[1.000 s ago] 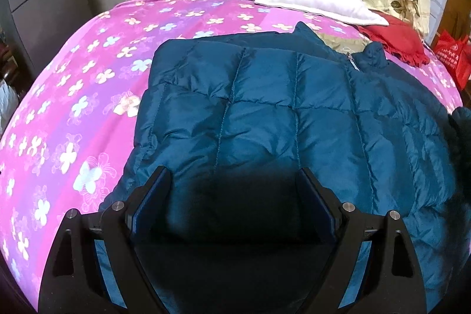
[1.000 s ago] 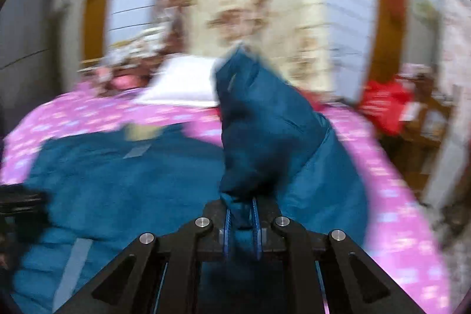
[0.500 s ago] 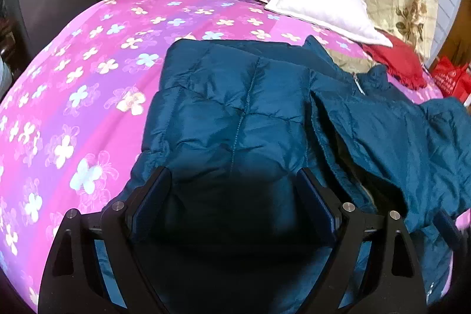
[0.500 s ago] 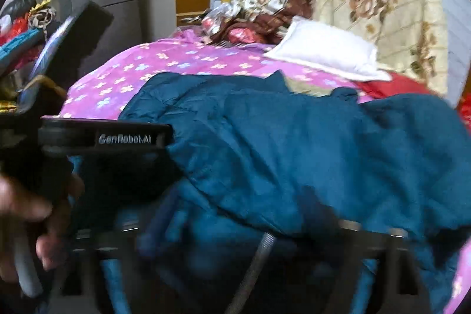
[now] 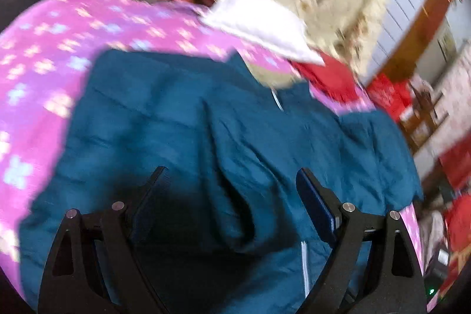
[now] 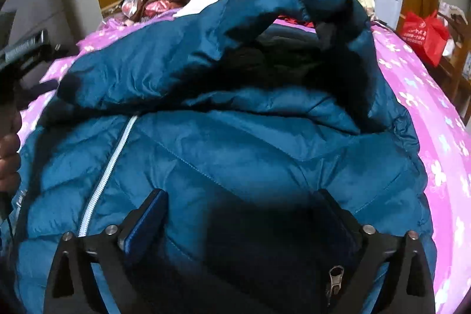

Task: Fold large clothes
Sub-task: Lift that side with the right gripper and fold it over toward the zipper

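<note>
Now sleeve fold dropped: my right gripper [image 6: 238, 222] jaws opening, empty above jacket [image 6: 235, 155]; left gripper [image 5: 232, 196] jaws wide, empty; next grab hem.

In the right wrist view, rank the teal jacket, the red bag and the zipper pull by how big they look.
1. teal jacket
2. red bag
3. zipper pull
The bag lies farther off, so its true size against the pull is unsure.

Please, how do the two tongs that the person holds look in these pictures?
Both look alike. The left tongs and the right tongs have matte black, angular fingers with triangular cutouts and small silver screw heads. The inner pads are dark blue and flat. At the left edge of the right view, the other tool's black body carries pale lettering, too blurred to read.
</note>
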Action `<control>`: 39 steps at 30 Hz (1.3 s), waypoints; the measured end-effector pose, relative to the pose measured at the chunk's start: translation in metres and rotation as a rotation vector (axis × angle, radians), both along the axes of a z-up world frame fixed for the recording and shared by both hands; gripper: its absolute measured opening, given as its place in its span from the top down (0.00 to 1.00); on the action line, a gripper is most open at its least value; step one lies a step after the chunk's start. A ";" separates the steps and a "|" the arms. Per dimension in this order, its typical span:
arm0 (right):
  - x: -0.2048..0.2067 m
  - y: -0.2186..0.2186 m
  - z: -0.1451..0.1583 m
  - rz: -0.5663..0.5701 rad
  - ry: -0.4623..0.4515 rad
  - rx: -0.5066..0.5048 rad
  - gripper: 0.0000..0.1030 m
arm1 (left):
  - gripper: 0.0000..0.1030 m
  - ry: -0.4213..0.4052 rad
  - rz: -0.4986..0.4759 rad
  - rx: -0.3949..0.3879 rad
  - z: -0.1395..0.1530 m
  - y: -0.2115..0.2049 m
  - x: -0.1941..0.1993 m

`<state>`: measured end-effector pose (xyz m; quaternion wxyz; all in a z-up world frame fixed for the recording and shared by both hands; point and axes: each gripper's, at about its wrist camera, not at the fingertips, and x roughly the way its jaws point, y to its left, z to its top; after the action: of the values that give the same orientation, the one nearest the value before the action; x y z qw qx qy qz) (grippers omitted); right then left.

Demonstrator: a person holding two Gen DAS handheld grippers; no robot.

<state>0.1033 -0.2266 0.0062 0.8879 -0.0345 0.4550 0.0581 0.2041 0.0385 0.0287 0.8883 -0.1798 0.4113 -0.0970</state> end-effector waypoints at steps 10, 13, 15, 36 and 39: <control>0.004 0.004 0.000 0.005 0.007 -0.029 0.00 | 0.93 -0.090 -0.028 0.100 0.017 -0.018 -0.014; 0.004 0.005 0.001 0.005 0.008 -0.027 0.00 | 0.94 -0.171 0.019 0.108 0.038 -0.006 -0.027; 0.004 0.006 0.001 0.005 0.009 -0.024 0.00 | 0.94 -0.203 0.084 0.111 0.050 0.011 -0.034; 0.048 -0.079 0.083 -0.107 -0.272 0.183 0.06 | 0.40 -0.195 0.162 0.263 0.032 0.017 -0.008; 0.098 -0.095 0.058 -0.050 -0.181 0.245 0.06 | 0.40 -0.069 0.132 0.353 -0.001 0.006 0.011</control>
<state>0.2011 -0.3220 0.0645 0.9241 0.0801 0.3632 0.0878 0.2149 0.0447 0.0273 0.9240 -0.0442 0.3786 0.0292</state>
